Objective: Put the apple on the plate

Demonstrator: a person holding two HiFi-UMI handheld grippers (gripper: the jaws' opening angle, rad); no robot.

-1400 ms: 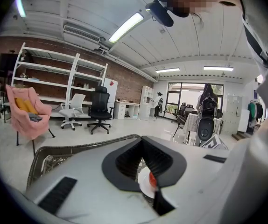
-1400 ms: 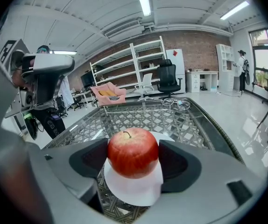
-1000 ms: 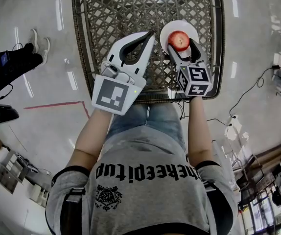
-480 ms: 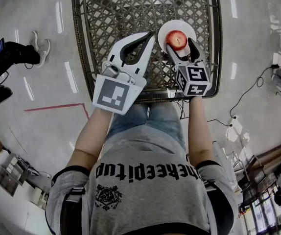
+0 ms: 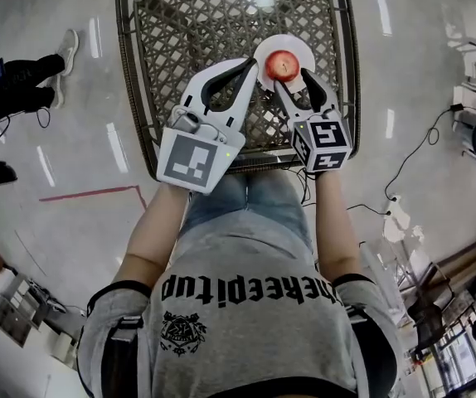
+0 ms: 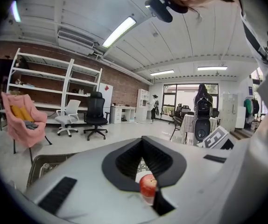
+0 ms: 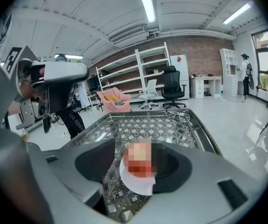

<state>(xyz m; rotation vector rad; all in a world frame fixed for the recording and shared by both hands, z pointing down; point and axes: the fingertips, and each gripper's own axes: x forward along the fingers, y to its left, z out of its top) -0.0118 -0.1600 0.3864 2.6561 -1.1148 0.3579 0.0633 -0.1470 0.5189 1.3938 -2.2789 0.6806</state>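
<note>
Apple point(image 5: 281, 63), red and round, sits in the middle of the small white plate point(image 5: 298, 49), which rests on the woven rattan table point(image 5: 188, 23) near its front right part. The right gripper point(image 5: 293, 78) hangs just on the person's side of the plate, pointing down at it. Its jaws are partly apart and closing, and in the right gripper view the apple shows in the gap between them, but neither pad touches it, so this gripper holds nothing. The left gripper point(image 5: 251, 61) is just beside it to the left, over the table. Its two curved jaws meet at the tips with only an empty loop between the black pads. In the left gripper view the apple shows beyond those jaws, low and to the right. Both of the person's forearms reach forward from a grey printed T-shirt point(image 5: 246, 305).
</note>
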